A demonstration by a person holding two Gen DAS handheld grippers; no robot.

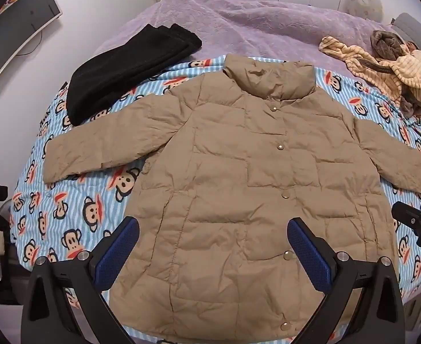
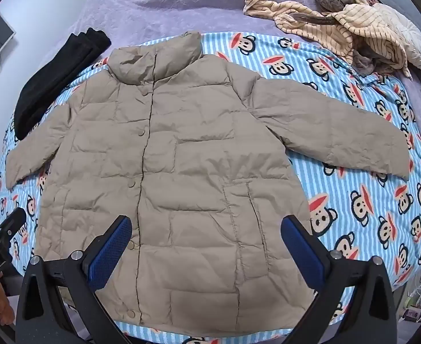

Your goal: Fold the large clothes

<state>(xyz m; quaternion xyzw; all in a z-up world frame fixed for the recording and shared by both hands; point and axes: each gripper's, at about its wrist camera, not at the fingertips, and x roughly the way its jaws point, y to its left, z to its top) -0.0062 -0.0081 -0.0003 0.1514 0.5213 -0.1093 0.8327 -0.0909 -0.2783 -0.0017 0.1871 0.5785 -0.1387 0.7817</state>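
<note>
Tan quilted jacket (image 1: 239, 177) (image 2: 164, 172) lies spread flat, front side up, on a bed covered by a blue-striped sheet with cartoon monkey faces (image 1: 75, 223) (image 2: 368, 200). Its collar (image 1: 270, 77) points toward the far end of the bed, its hem reaches the near edge, and both sleeves are stretched out to either side. A row of snap buttons (image 1: 284, 195) runs down the closed front.

Left gripper (image 1: 213, 229) hovers above the lower part of the jacket near the near edge of the bed, its blue-padded fingers (image 1: 121, 246) spread wide apart with nothing between them. Right gripper (image 2: 206, 226) hangs likewise over the lower jacket, beside a pocket seam, fingers (image 2: 302, 246) wide apart and holding nothing. From the left wrist view the right gripper's tip (image 1: 417, 223) shows at the right edge; from the right wrist view the left gripper's body (image 2: 1, 238) shows at the left edge.

Beyond the striped sheet a purple blanket (image 1: 253, 25) (image 2: 167, 8) covers the far end of the bed. A folded black garment (image 1: 124, 68) (image 2: 58, 77) lies toward the far left corner, just beside the jacket's sleeve on that side. A heap of striped beige and brown clothes (image 1: 394, 68) (image 2: 351, 28) sits near the far right corner, well apart from the jacket.
</note>
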